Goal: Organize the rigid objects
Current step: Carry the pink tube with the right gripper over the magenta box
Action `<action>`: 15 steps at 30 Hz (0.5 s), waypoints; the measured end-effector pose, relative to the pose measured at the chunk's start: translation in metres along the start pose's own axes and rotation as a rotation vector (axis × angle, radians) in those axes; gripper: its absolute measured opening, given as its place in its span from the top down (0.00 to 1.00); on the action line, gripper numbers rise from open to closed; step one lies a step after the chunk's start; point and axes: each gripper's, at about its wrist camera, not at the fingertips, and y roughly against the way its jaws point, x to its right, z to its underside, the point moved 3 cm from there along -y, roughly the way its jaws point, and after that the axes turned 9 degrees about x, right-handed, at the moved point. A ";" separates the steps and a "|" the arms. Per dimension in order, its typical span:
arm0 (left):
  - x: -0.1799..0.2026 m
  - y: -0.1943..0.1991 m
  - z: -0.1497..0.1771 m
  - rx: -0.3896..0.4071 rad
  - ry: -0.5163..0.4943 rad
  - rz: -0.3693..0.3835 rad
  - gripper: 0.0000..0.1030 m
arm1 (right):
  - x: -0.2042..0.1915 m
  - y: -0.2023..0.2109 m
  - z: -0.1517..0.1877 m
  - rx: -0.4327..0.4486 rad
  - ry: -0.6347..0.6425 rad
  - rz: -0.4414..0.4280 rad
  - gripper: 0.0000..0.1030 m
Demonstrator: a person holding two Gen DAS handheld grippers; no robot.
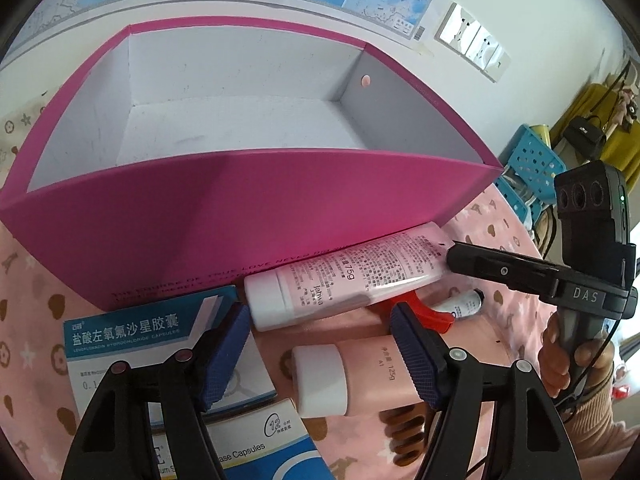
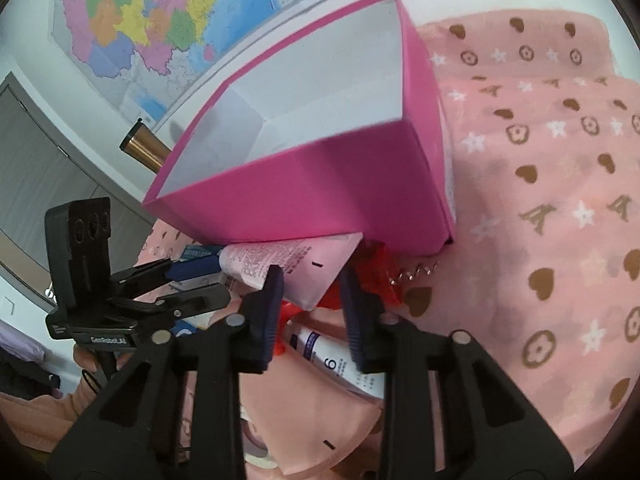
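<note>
Picking is in hand: the left gripper [image 1: 320, 356], half open, is set around the peach tube [image 1: 360, 376], unpressed. The right gripper [image 2: 312, 312], narrowly parted, holds nothing beside the pink tube [image 2: 280, 266]. A squeeze and a lift into the empty pink box [image 1: 256, 208] are called for.

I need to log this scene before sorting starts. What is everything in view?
Storage box: 1, magenta outside, white inside, on the cloth.
Cream tubes: 2, pink with white caps, in front of the box.
Small tube: 1, white, beside the pink tubes.
Medicine cartons: 2, blue and white, front left.
Red object: 1, under the upper tube.
Cloth: 1, pink, patterned.
Wall map: 1, multicoloured.
Left gripper: open.
Right gripper: open.
</note>
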 end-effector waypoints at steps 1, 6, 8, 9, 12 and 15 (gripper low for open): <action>0.000 -0.001 0.000 -0.001 0.001 0.002 0.27 | 0.000 0.001 0.000 0.003 0.004 -0.003 0.72; 0.001 -0.006 -0.002 -0.003 -0.002 0.003 0.27 | 0.010 0.011 0.000 0.029 -0.017 0.010 0.94; 0.002 -0.008 -0.003 -0.005 -0.009 0.005 0.26 | 0.012 0.012 0.000 0.028 -0.026 0.008 0.94; 0.002 -0.009 -0.003 -0.007 -0.012 0.005 0.25 | 0.012 0.012 0.001 0.025 -0.025 0.008 0.94; 0.002 -0.010 -0.005 -0.013 -0.010 0.014 0.24 | 0.009 0.010 0.002 0.020 -0.018 0.015 0.93; 0.002 -0.011 -0.005 -0.018 -0.006 0.024 0.24 | 0.009 0.011 0.003 0.021 -0.015 0.018 0.93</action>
